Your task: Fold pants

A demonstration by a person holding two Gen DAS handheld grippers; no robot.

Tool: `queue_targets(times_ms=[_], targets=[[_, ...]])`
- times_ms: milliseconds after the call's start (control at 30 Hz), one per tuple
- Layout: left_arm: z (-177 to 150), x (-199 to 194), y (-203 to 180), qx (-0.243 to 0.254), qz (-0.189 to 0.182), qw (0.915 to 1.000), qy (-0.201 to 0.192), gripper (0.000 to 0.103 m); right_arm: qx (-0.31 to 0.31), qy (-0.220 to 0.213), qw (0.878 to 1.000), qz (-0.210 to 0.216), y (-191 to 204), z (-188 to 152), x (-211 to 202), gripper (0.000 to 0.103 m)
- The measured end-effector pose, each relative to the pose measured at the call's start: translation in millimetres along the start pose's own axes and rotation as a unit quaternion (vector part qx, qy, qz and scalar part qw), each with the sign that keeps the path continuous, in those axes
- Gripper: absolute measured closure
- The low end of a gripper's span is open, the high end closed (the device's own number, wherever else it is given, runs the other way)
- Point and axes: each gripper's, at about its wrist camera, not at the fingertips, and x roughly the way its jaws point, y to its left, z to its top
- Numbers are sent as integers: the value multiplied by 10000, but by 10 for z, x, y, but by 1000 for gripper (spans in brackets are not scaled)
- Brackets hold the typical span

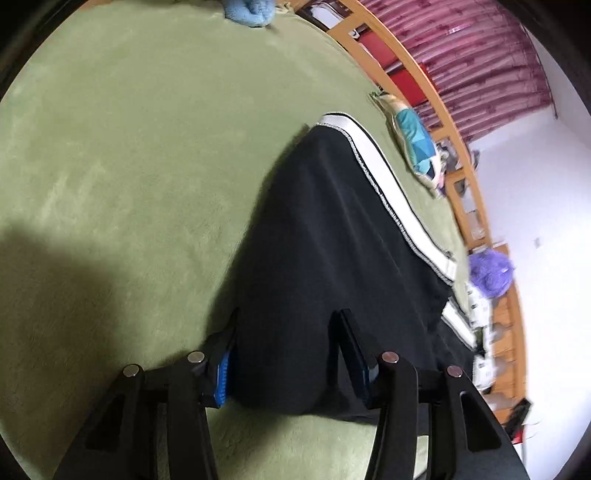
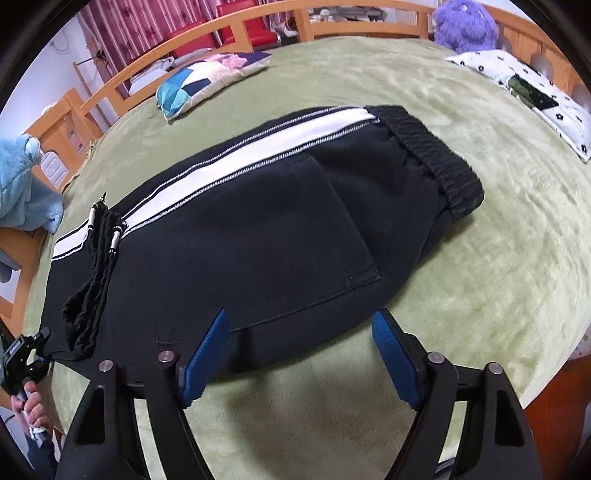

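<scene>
Black pants (image 2: 258, 229) with a white side stripe (image 2: 236, 155) lie folded on the green bed cover (image 2: 480, 240), elastic waistband (image 2: 436, 147) to the right. A ribbed black end with silver-tipped cords (image 2: 92, 273) rests on top at the left. My right gripper (image 2: 301, 312) is open, its blue pads on either side of the near folded edge and not pressing it. In the left wrist view the pants (image 1: 325, 229) stretch away from my left gripper (image 1: 286, 314), whose fingers stand apart over the near end of the cloth without clamping it. A hand (image 2: 35, 406) holds that left gripper (image 2: 37, 343) at the pants' left corner.
A patchwork cushion (image 2: 192, 85) lies behind the pants, and a white flowered pillow (image 2: 517, 81) and purple plush toy (image 2: 465, 22) sit at the back right. Light blue cloth (image 2: 22, 184) lies at the left. A wooden bed rail (image 2: 236, 22) runs along the far edge.
</scene>
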Motion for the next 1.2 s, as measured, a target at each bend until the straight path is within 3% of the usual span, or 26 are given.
queue_targets(times_ms=[33,67,133,233,367,467,533,700,800,967,1067,1133,1167,1200], targets=[[-7,10,-66,154,155,9998,-1,61,17,-53,10000,-5,-6,-5,-11,29],[-17,16,-142,341,271,9991,7,73,60,-135,9999,30,-9,-12,-28,29],[-14,-35,-214,448,243,9987,-15,81,49,-64,9999,114,-14,-13,-14,31],[58,-251,-410,545,179,9981,-235,84,-29,12,9997,224,-20,-9,-18,40],[84,-458,-965,1208,715,9893,-403,84,-119,-156,9996,225,-97,5,-144,40],[38,-545,-1529,1930,1392,9697,-554,84,-33,-230,9995,234,-237,38,-224,40],[-18,-633,-1879,2267,1435,9609,-680,85,32,-258,9992,316,-339,55,-264,40],[-252,-725,-2863,3187,1707,9282,-874,85,101,-339,9986,385,-653,149,-331,38],[-495,-653,-3487,3782,1902,9017,-875,85,161,-367,9983,422,-894,240,-344,38],[-1050,-277,-4530,4736,1713,8614,-657,86,324,-513,9973,418,-1286,363,-399,38],[-1432,148,-5089,5162,1409,8440,-357,84,428,-543,9972,299,-1525,404,-442,38],[-1676,382,-5332,5339,1020,8393,-68,75,562,-576,9965,247,-1698,412,-491,37],[-1747,433,-5399,5339,782,8419,91,74,636,-579,9960,244,-1789,412,-512,37],[-1767,483,-5431,5232,491,8504,270,74,703,-585,9955,250,-1879,413,-532,37]])
